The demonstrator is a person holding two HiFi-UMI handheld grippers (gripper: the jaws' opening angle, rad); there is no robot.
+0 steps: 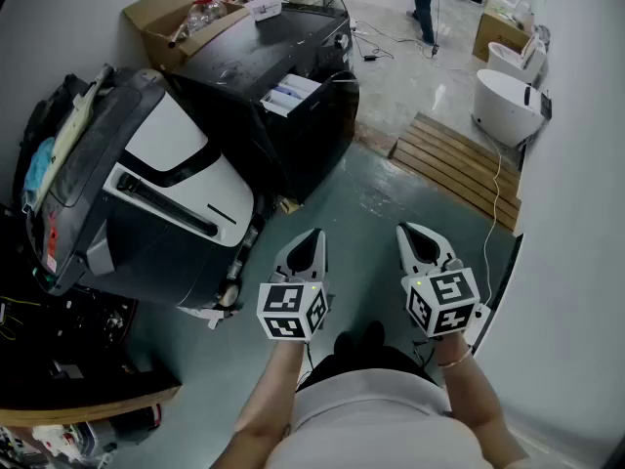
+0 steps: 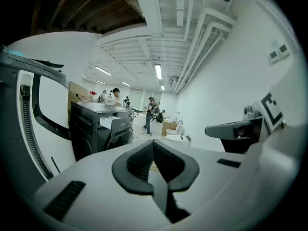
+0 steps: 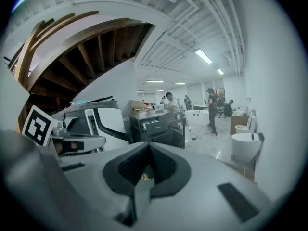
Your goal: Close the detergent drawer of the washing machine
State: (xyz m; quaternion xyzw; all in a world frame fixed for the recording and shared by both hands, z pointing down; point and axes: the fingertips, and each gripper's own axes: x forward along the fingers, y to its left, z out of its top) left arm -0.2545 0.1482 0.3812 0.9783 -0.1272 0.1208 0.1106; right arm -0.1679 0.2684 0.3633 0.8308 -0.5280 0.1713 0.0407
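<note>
My left gripper [image 1: 314, 234] and right gripper [image 1: 415, 231] are closed and empty, well apart from the open white plastic detergent drawer [image 1: 291, 94] on the black washing machine [image 1: 283, 47].

Right tool [image 3: 148, 145] closed, empty, washing machine [image 3: 166, 134] well ahead, detergent drawer [image 3: 154, 126] open

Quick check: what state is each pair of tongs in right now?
Left tongs: closed, holding nothing.
Right tongs: closed, holding nothing.
</note>
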